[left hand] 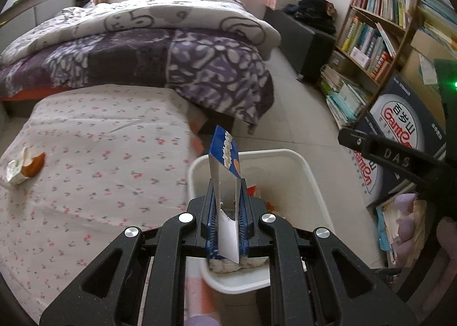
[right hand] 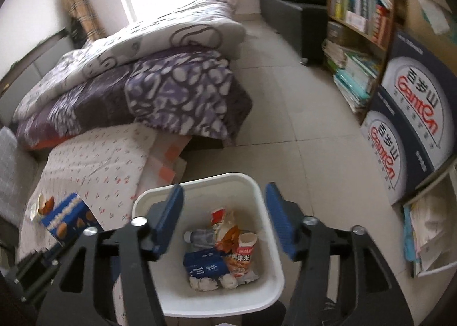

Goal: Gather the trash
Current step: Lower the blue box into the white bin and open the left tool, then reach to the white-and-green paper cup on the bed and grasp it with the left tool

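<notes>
The left gripper (left hand: 227, 191) is clamped tight on a flattened blue snack box (left hand: 225, 183), which stands on edge between its pads and pokes up above them, right over the near rim of the white bin (left hand: 311, 180). The same box shows from the right wrist camera at lower left, carried over the edge of the bed (right hand: 94, 154). The right gripper (right hand: 224, 221) hangs over the bin with its blue pads (right hand: 168, 220) spread wide and nothing between them. Down in the bin lie a clear bottle (right hand: 197, 236), a blue carton (right hand: 204, 267), a red-and-white snack bag (right hand: 241, 257), an orange wrapper (right hand: 230, 237) and some crumpled white paper (right hand: 212, 283). The bin sits on the tiled floor (right hand: 300, 114), hard against the bed's corner. One torn white-and-orange wrapper (left hand: 24, 167) lies on the floral sheet (left hand: 100, 154), well away from the bin. Folded purple and white quilts (left hand: 160, 49) are heaped farther up the bed. A bookshelf (left hand: 380, 29) and water cartons (right hand: 414, 114) stand along the far side of the floor.
</notes>
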Motion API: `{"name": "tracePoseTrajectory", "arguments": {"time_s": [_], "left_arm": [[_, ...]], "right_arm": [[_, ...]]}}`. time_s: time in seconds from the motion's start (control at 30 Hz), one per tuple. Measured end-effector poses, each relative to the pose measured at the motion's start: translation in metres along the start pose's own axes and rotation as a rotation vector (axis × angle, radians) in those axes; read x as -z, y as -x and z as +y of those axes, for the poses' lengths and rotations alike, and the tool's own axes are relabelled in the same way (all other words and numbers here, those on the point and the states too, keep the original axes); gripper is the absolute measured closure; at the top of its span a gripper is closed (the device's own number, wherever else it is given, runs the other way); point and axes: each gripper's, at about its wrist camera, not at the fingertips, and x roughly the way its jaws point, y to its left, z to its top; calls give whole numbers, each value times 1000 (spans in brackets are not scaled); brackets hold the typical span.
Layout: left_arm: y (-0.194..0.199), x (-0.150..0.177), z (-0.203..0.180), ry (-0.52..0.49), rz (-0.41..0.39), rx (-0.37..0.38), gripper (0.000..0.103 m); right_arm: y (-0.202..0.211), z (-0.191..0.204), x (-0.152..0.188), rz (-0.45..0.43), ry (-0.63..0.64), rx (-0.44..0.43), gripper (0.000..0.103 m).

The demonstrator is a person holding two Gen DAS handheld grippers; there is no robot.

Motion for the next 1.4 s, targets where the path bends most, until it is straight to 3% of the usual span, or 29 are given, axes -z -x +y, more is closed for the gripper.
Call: {"name": "tracePoseTrajectory", "arguments": {"time_s": [0.43, 0.5, 0.6, 0.73, 0.9, 1.1, 1.4], "left_arm": [[-28, 1, -37, -32, 59, 48, 85], [-30, 3, -38, -31, 66, 44, 80], [-32, 5, -36, -31, 76, 26, 56], [-28, 4, -31, -23, 68, 10, 45], [-21, 5, -20, -14, 57, -10, 35], [-17, 9, 0, 20, 62, -49, 28], [-23, 28, 55, 67, 97, -180, 12]], "right_arm": [[8, -33, -9, -18, -92, -14, 34], [9, -33, -9, -20, -89, -16, 34], [11, -31, -9, -28, -88, -20, 32], [10, -25, -8, -26, -86, -25, 28], [6, -11, -5, -11, -69, -26, 28], [6, 7, -1, -21, -47, -15, 19], [-7, 49, 9, 18, 16, -27, 13]]}}
